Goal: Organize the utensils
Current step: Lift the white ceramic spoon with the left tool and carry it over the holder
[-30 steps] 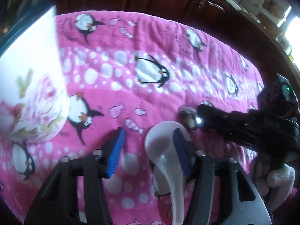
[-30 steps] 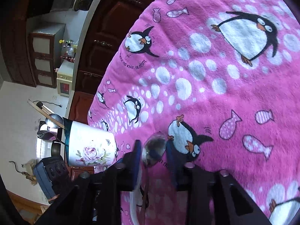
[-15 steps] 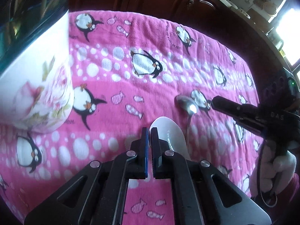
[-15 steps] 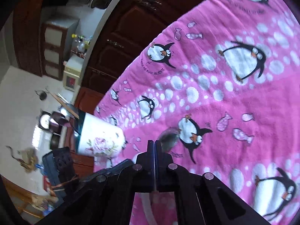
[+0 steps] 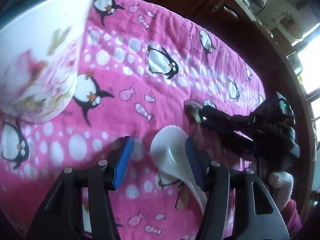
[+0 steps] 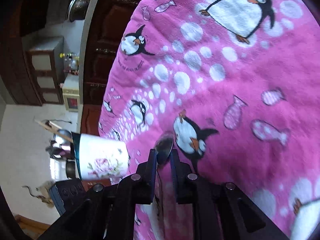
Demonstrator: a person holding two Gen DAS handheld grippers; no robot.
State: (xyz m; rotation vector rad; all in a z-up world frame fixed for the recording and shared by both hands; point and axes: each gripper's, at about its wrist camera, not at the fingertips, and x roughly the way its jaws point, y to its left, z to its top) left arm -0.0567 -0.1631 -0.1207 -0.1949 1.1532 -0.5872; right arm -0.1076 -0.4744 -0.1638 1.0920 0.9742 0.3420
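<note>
Jaws of the left hand-held gripper (image 5: 156,160) were spreading wide, a white spoon (image 5: 172,156) lying between them on the pink blanket (image 5: 140,64). The right hand-held gripper (image 6: 163,160) was opening slightly around a metal spoon (image 6: 164,148). A floral cup (image 6: 102,158) stood near the blanket's edge.

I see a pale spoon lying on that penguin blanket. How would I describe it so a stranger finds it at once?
Start with the pink penguin blanket and the big white flowered pot standing on it. Beside the pot, between the blue pads of the left gripper, whose jaws are opening, lies the white spoon. It is broad, glossy and deep-bowled, unlike the small metal spoon next to it.
</note>
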